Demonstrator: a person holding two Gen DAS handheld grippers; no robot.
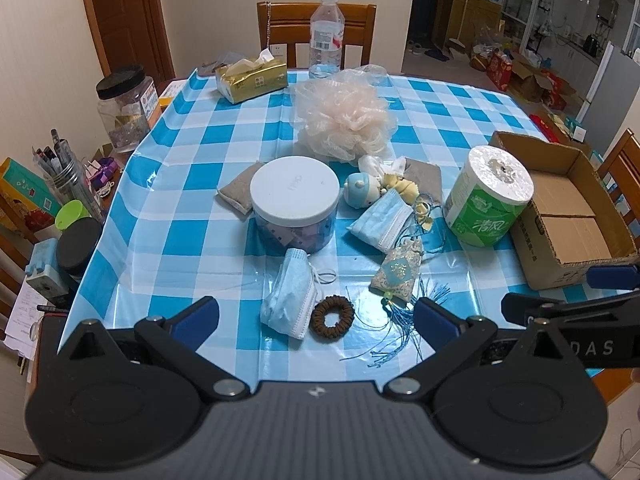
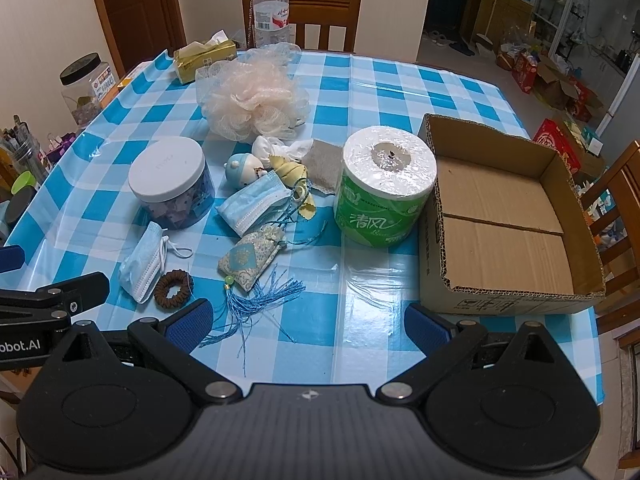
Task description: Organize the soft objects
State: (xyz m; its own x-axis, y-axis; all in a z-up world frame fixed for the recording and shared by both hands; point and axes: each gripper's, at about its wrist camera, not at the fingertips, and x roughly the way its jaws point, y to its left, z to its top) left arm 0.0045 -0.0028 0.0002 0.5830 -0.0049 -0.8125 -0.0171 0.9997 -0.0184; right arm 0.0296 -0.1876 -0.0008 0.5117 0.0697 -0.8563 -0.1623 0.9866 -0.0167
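Left wrist view: left claw (image 1: 316, 316) wide, empty, above face mask (image 1: 289, 294) and hair tie (image 1: 333, 317). Right claw (image 2: 306, 320) wide, empty, near cardboard box (image 2: 508, 216) on counter (image 2: 380, 92).

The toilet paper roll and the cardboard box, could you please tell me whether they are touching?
Touching. In the right wrist view the toilet paper roll sits pressed against the near-left wall of the cardboard box, with no tablecloth visible between them.

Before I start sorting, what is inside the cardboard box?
The cardboard box shows only its bare floor flaps; nothing lies inside. Its near inner corner is hidden behind the front wall.
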